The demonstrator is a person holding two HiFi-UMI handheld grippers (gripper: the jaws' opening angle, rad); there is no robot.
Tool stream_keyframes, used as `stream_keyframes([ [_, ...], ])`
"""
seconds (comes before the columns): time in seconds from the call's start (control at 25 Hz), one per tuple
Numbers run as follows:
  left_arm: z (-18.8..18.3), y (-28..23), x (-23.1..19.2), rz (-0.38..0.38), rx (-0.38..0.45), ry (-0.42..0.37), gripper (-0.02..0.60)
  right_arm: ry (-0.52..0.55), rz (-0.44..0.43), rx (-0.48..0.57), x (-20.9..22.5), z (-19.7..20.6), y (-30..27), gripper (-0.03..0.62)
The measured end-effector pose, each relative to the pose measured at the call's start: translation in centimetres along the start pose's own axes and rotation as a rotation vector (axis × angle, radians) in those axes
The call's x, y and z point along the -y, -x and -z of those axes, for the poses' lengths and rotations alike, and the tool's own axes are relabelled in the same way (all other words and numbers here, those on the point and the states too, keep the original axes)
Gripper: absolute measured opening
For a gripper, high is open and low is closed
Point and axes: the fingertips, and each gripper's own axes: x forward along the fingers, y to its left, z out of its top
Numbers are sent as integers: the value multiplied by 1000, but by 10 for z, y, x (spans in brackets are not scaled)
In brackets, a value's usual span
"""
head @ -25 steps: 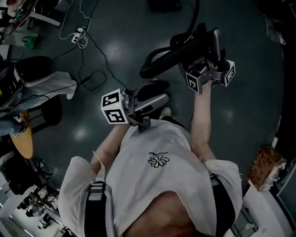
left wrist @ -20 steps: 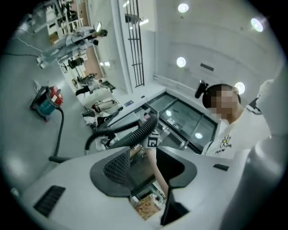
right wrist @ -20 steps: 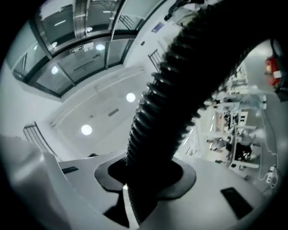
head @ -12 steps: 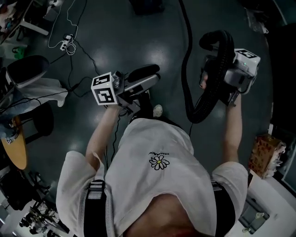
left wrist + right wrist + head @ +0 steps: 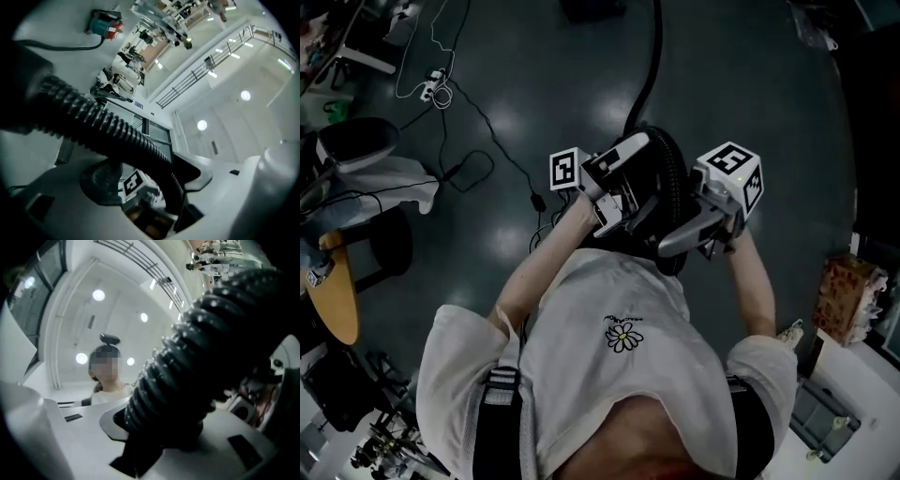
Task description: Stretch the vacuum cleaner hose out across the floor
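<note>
The right tongs (image 5: 157, 425) pinch the ribbed black hose (image 5: 197, 357); the left tongs (image 5: 150, 183) are opening, spread around the same hose

The head view is dim and low in contrast; the dark floor (image 5: 750, 112) carries pale, soft reflections of overhead light. Both gripper views are bright and washed out, with round ceiling lamps (image 5: 245, 95) glaring white, black vignetted corners and straight lines bowed near the edges. The close hose (image 5: 201, 357) is blurred and underexposed.
</note>
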Motion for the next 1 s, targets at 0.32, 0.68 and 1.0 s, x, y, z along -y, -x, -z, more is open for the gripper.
stream_keyframes([
  [0.32,-9,75,26,97,148,66,314,52,108,-122,54,86,-91,144],
  [0.68,-3,103,98,21,-44,-196,257,403,1032,-143,163,117,-65,144],
  [1.0,94,103,135,-17,-473,-586,206,748,1439,-66,124,151,-40,146],
])
